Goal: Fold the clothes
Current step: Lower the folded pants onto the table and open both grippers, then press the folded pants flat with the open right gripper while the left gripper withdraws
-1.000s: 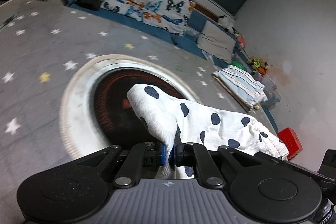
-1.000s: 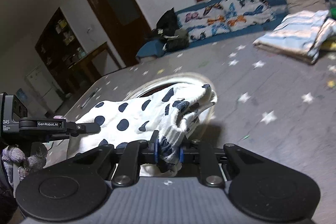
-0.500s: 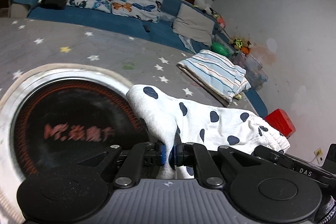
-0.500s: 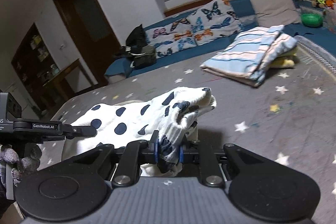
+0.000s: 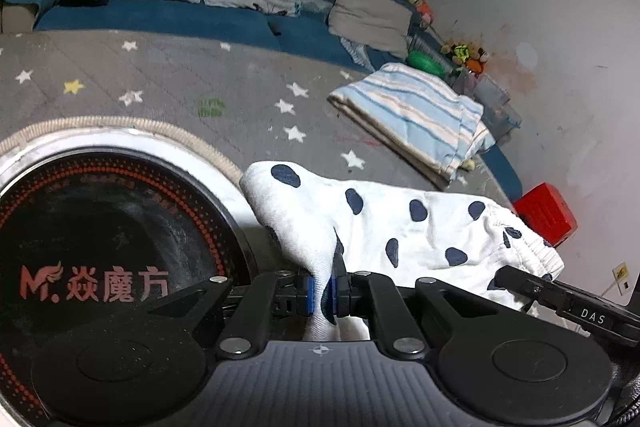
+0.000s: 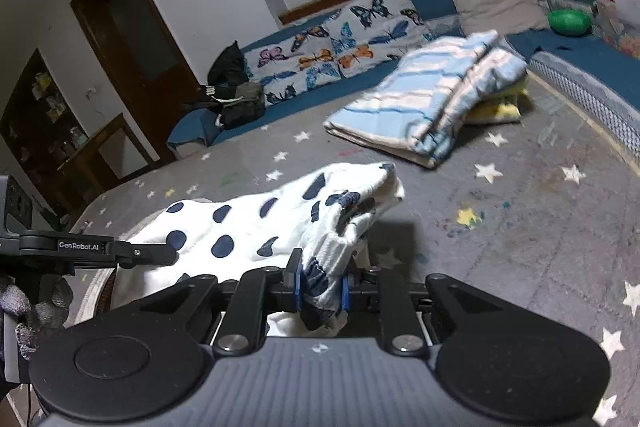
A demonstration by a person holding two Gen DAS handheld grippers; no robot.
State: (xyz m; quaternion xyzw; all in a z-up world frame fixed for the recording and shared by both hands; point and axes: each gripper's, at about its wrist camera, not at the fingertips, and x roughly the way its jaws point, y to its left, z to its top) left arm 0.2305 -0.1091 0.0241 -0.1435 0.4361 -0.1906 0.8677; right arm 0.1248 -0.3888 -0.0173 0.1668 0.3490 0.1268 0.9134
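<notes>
Two claws, one spotted garment held up between them.
Left claw [image 5: 323, 294] and right claw [image 6: 320, 287] each clamped on one spotted garment [image 5: 400, 223], above star carpet [image 5: 160, 83] and one round mat [image 5: 100, 227]; one striped blanket [image 6: 424, 107] lies beyond.

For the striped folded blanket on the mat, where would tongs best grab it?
Probably the striped blanket at its near folded corner, approached low from the mat side: the layers stack there into one thick edge, and nothing blocks it.
</notes>
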